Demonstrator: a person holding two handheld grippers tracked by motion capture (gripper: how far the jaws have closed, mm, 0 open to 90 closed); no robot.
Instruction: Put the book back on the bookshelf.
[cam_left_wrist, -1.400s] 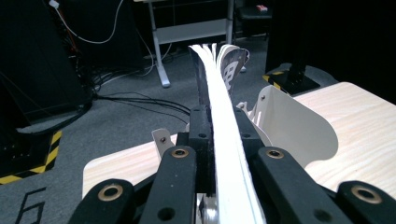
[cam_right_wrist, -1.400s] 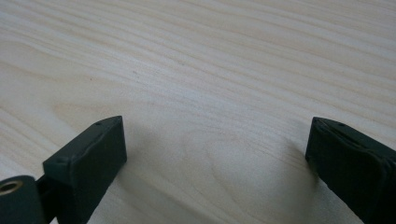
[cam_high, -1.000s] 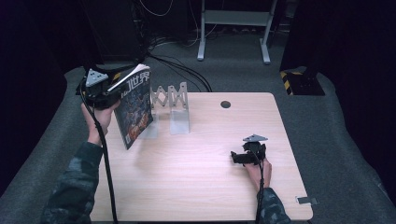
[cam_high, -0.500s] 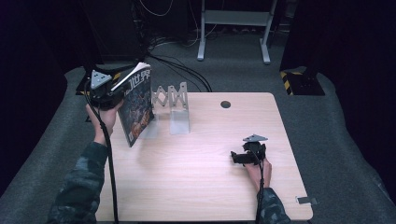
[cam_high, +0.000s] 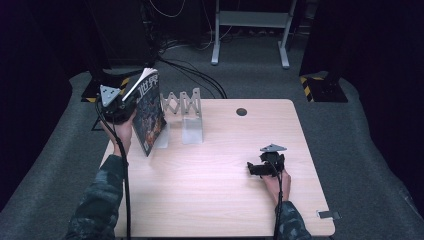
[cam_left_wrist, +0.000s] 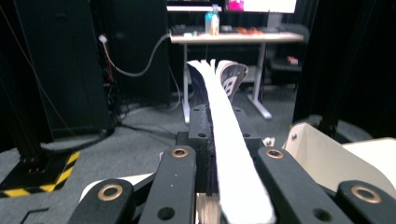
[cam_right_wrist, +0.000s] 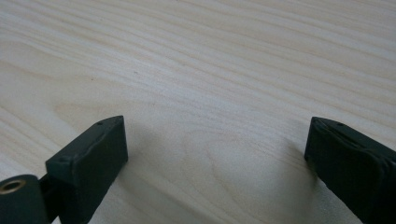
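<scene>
The left hand-held gripper (cam_high: 116, 104) clamps a magazine (cam_high: 150, 117) upright at the tabletop's (cam_high: 220, 175) left edge, beside a clear rack (cam_high: 184, 107). The right hand-held gripper (cam_high: 256, 169) rests on the tabletop, jaws apart.

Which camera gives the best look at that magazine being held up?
The high view: the magazine stands upright with its cover visible, clamped by the left gripper. The left gripper view shows its page edges between the jaws. The right gripper view faces the table.
</scene>
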